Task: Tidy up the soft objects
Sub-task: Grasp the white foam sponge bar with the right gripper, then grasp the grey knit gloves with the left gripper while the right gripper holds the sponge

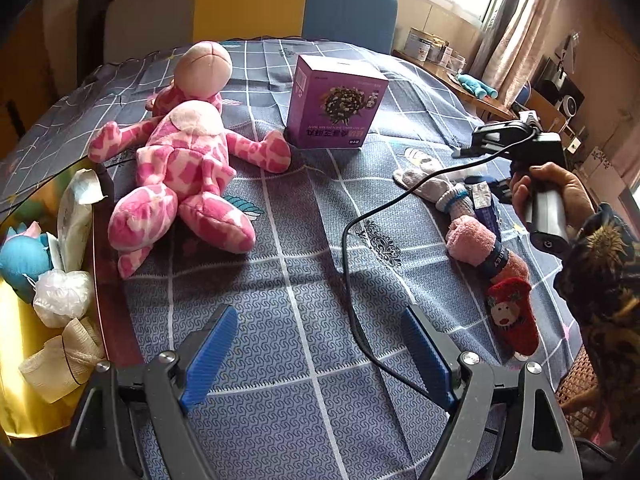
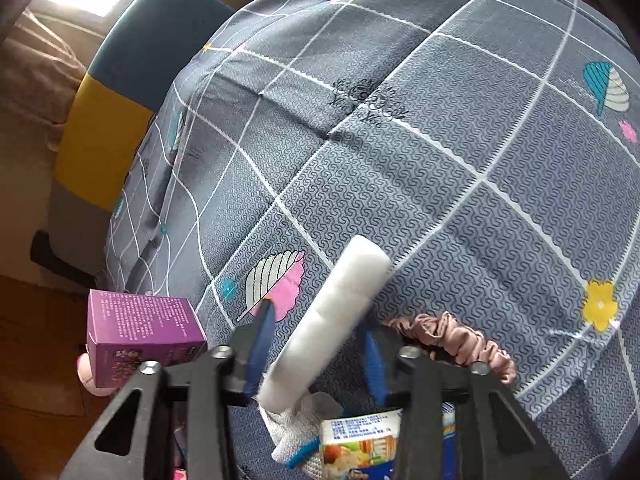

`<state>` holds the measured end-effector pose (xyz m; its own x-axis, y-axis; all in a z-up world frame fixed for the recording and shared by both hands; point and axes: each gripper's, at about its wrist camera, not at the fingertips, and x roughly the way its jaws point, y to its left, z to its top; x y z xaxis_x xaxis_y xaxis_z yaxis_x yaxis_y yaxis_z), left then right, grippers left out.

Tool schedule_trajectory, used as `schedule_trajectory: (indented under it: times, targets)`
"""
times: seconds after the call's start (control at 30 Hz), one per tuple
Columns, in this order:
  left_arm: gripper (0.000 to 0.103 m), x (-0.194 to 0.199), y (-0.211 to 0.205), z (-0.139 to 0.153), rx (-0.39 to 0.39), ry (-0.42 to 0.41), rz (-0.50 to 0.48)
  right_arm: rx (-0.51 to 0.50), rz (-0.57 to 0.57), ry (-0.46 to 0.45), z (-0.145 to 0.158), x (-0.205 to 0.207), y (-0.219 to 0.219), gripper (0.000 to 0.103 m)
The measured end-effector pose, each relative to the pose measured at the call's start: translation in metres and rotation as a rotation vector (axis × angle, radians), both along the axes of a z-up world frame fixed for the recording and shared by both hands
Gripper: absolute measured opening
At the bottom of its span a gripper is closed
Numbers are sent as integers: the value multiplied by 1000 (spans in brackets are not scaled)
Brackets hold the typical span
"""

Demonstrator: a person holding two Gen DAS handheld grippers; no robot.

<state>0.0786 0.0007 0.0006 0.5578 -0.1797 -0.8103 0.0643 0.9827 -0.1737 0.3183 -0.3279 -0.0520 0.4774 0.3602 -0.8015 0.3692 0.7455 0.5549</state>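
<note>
White foam-like flat pad (image 2: 332, 320), long axis slanting up-right, sits between right gripper (image 2: 316, 344) jaws, narrowed around it above grey checked bedsheet (image 2: 440, 160). Left gripper (image 1: 316, 352) jaws wide, empty, farther off.

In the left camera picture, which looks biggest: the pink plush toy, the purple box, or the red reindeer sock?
1. pink plush toy
2. purple box
3. red reindeer sock
The box sits farther back, so it is shown smaller than its real size.

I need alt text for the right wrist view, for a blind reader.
The right gripper has a white foam pad between its blue fingers above a grey checked bedsheet. A pink scrunchie lies beside it, a purple box left.
</note>
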Motion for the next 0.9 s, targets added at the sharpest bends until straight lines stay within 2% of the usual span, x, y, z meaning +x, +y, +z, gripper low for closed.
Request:
schedule_trajectory:
  times: [0.07,0.17,0.3,0.43,0.53,0.6,0.67,0.73,0.77,0.9]
  targets:
    - [84,1,1,0,-4,2,2,-33,39,-13,4,1,7,22]
    - [84,3,4,1,-6,-2,6,-78,101,-81,26,-10,13,21]
    - [83,7,7,3,-21,1,5,-49,212,-210,62,-39,11,21]
    - [83,18,10,14,-39,-17,11,-19,449,-327,90,-80,20,21]
    - [83,29,11,23,-51,-33,19,-75,587,-332,91,-111,32,21]
    - [83,40,9,26,-73,-31,16,-127,552,-322,85,-125,26,21]
    - [83,52,2,28,-97,-23,6,-209,413,-316,79,-132,7,21]
    - [83,64,-9,26,-137,-2,-9,-186,305,-325,72,-132,-11,21]
    - [83,71,-16,25,-158,12,-16,-175,275,-328,71,-133,-17,21]
    - [83,95,-48,16,-233,61,-59,-246,230,-356,76,-131,-22,21]
